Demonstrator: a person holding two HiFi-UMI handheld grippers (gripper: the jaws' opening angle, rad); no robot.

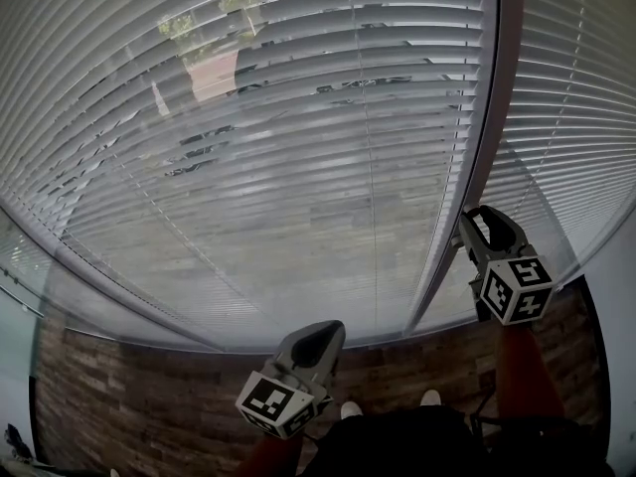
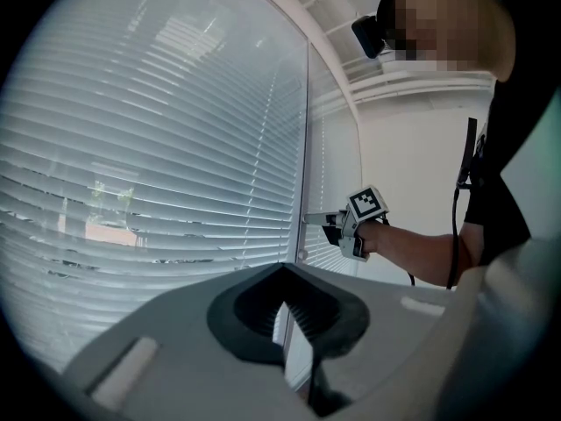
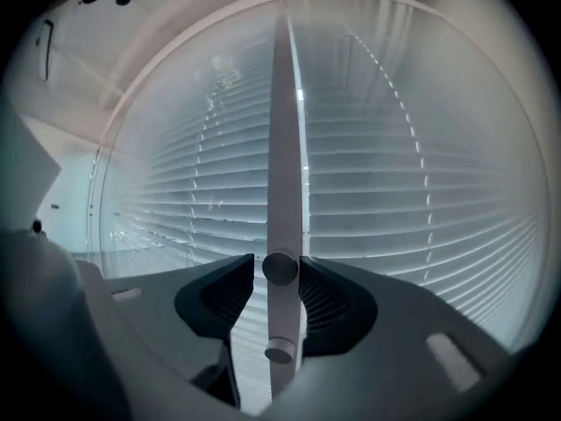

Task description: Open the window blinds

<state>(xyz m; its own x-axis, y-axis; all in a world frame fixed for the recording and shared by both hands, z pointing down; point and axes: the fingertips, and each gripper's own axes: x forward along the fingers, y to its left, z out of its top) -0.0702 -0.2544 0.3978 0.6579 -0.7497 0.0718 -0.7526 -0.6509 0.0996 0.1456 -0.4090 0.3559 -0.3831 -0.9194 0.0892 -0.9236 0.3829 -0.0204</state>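
The window blinds fill the upper part of the head view, their slats tilted enough to show the outdoors. At right, the right claw stands open around a round knob on the frame post and does not clamp it. The left claw, bottom centre, is closed and empty.

Wears a black short-sleeved top, with a thin black cable down the front and a dark camera at the head. Shows white shoe tips below dark clothing. Carries two pale grey plastic tools, the left gripper and the right gripper, each with black ridged lining inside the jaws and a cube of black-and-white square markers.
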